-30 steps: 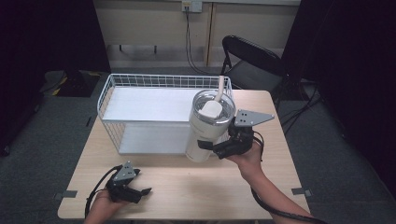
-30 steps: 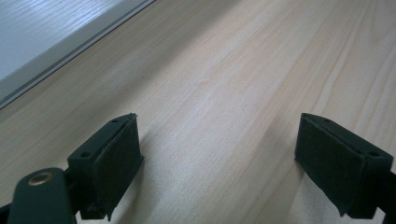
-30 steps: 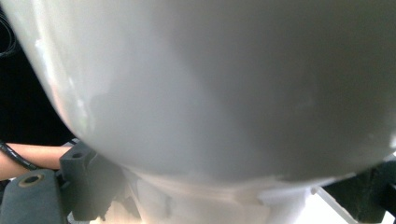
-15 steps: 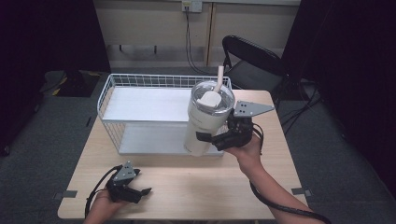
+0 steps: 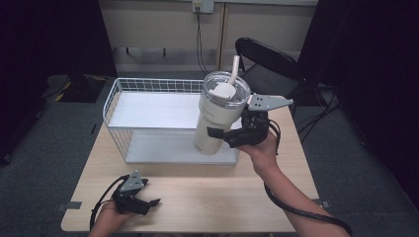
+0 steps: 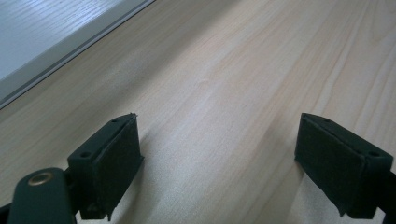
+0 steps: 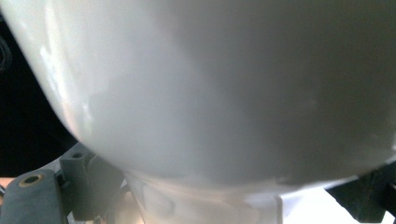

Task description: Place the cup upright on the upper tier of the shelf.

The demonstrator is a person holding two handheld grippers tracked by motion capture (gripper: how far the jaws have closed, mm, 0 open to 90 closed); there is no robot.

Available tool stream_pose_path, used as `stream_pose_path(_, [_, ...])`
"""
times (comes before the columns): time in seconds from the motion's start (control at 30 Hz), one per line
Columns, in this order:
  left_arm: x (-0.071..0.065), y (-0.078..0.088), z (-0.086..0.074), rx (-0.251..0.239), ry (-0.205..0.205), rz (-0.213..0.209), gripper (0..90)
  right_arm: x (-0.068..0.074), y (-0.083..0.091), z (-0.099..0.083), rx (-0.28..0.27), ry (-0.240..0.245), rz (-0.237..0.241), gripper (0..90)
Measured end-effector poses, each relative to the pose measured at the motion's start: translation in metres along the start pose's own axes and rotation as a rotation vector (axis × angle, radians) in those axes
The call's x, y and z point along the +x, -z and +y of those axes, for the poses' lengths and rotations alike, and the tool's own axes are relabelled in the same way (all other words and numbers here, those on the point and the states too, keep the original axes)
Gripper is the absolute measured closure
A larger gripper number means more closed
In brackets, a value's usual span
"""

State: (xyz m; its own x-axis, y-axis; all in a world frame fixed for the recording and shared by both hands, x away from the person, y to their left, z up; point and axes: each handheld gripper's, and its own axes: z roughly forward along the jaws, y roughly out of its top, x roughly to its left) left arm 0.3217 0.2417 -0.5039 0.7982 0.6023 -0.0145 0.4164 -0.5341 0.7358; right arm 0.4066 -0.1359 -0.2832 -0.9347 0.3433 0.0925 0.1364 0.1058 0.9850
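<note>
Lifted higher than half a second before, the tumbler (image 5: 217, 118) hung tilted above the wire basket (image 5: 148, 123). Leftward, the left gripper (image 5: 141, 203) rested on the surface (image 5: 222, 197), jaws apart; the right gripper (image 5: 232, 136) clamped the tumbler.

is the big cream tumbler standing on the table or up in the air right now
In the air. The right gripper holds the tumbler by its side, its base hanging slightly tilted above the front edge of the wire basket, touching nothing below.
</note>
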Motion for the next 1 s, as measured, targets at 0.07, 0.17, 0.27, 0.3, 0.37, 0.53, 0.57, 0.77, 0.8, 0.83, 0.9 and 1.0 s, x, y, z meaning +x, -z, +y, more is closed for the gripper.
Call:
stream_pose_path(0.07, [0.0,0.0,0.0,0.0,-0.001,0.0,13.6,-0.001,0.0,0.003,-0.003,-0.001,-0.004,10.2])
stream_pose_path(0.17, [0.0,0.0,0.0,0.0,0.0,0.0,13.6,-0.003,-0.001,0.007,-0.012,-0.005,-0.009,10.2])
stream_pose_path(0.27, [0.0,0.0,0.0,0.0,0.0,0.0,13.6,-0.004,-0.001,0.011,-0.013,-0.001,-0.013,10.2])
stream_pose_path(0.3, [0.0,0.0,0.0,0.0,0.0,0.0,13.6,-0.005,-0.001,0.013,-0.017,0.0,-0.015,10.2])
stream_pose_path(0.37, [0.0,0.0,0.0,-0.001,0.001,0.0,13.6,-0.006,-0.001,0.016,-0.018,-0.002,-0.019,10.2])
stream_pose_path(0.53, [0.0,0.0,0.0,0.003,0.0,-0.001,13.6,-0.009,-0.003,0.023,-0.016,-0.005,-0.03,10.2])
stream_pose_path(0.57, [0.0,0.0,0.0,0.003,-0.001,-0.001,13.6,-0.009,-0.003,0.024,-0.016,-0.002,-0.033,10.2])
stream_pose_path(0.77, [0.0,0.0,0.0,-0.002,0.004,-0.002,13.6,-0.012,-0.007,0.033,-0.014,0.01,-0.052,10.2])
stream_pose_path(0.8, [0.0,0.0,0.0,-0.002,0.004,-0.001,13.6,-0.012,-0.008,0.034,-0.017,0.011,-0.054,10.2])
stream_pose_path(0.83, [0.0,0.0,0.0,-0.001,-0.001,0.002,13.5,-0.013,-0.008,0.035,-0.019,0.009,-0.057,10.2])
stream_pose_path(0.9, [0.0,0.0,0.0,-0.001,-0.002,0.003,13.6,-0.015,-0.01,0.037,-0.025,0.009,-0.065,10.2])
stream_pose_path(1.0, [0.0,0.0,0.0,-0.001,-0.001,0.002,13.6,-0.017,-0.012,0.039,-0.022,0.011,-0.078,10.2])
